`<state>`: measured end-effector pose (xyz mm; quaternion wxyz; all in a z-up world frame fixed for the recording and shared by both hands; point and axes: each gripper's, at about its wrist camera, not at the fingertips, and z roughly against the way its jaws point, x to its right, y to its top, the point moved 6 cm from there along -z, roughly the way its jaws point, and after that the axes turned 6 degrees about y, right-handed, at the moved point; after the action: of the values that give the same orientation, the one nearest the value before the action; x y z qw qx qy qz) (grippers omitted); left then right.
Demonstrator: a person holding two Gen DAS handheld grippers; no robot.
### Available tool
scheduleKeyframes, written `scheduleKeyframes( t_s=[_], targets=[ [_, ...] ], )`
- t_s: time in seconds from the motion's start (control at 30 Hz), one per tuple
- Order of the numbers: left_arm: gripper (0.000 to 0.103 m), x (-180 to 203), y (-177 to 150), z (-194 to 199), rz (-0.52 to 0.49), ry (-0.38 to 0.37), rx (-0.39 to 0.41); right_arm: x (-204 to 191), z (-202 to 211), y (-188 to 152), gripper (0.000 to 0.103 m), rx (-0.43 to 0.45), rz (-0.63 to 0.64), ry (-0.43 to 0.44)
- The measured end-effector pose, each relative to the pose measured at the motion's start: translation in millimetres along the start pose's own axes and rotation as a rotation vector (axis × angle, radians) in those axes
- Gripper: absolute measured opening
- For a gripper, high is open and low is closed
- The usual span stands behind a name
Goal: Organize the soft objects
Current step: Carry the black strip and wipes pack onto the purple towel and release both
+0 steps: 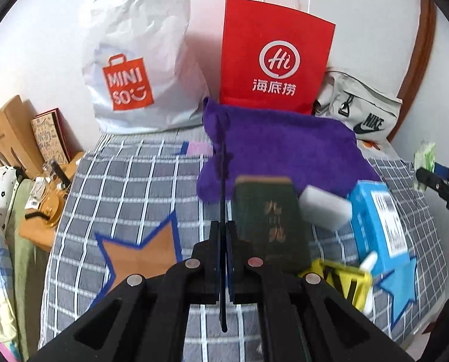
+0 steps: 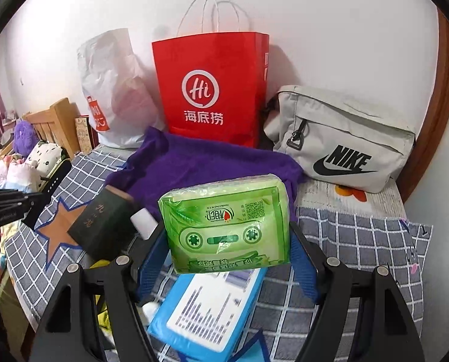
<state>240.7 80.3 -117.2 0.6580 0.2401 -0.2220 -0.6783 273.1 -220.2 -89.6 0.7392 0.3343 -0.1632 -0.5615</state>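
early on: right gripper (image 2: 227, 259) pinches green tissue pack (image 2: 226, 224) midair (unbagged), left gripper (image 1: 223, 229) pressed together & empty, purple towel (image 1: 284, 147) w/ other bits left on bed.

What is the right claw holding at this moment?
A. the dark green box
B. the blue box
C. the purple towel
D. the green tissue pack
D: in the right wrist view the green tissue pack sits between the two blue-padded fingers of the right claw, lifted above the blue box.
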Motion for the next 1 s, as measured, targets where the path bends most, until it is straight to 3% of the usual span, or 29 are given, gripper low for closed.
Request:
scheduleKeyframes(
  t_s=[0.43,1.0],
  targets=[
    [0.004,37.6,69.7,-41.1,-0.051,0.03,0.013,31.0,-43.6,37.5,0.074,-0.005,-0.034,0.003],
    [0.004,57.5,108.7,-121.6,-0.028,-0.057,-0.079,55.1,-112.2,61.1,0.074,-0.095,-0.052,0.015]
  ],
)
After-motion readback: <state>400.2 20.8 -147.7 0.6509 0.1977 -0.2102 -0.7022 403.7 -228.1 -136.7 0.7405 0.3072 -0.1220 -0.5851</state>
